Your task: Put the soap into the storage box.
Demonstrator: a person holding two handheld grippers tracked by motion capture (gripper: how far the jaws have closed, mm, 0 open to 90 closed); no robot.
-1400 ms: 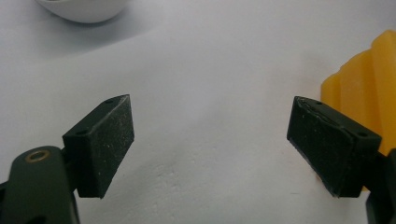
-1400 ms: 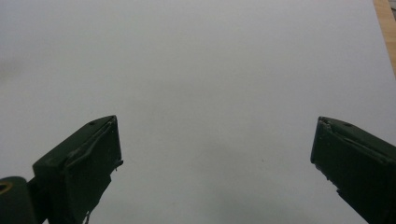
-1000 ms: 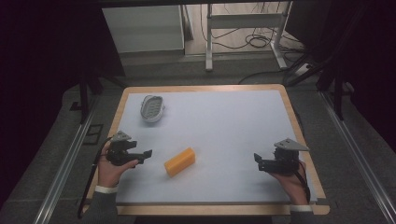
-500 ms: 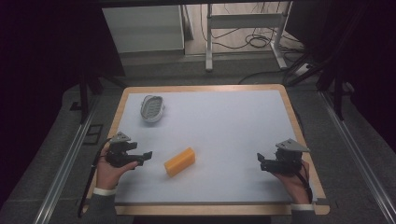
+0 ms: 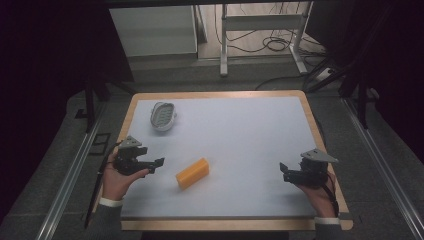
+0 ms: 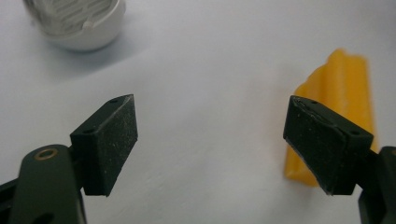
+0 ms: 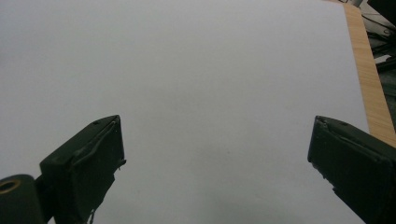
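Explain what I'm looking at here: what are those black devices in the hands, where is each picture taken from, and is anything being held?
No robot here: a person sits at a table with a hand-held gripper in each hand. The high view looks down from above the person's side; the left gripper is at its left, the right gripper at its right. The other two pictures come from small cameras riding on each gripper, looking out between its two black jaws. On the white surface lie a yellow block near the left gripper and a white oval dish farther back. In the left gripper view the jaws stand wide apart, with the block just beyond the right-hand one. The right gripper is open too, over bare table. Nothing is held.
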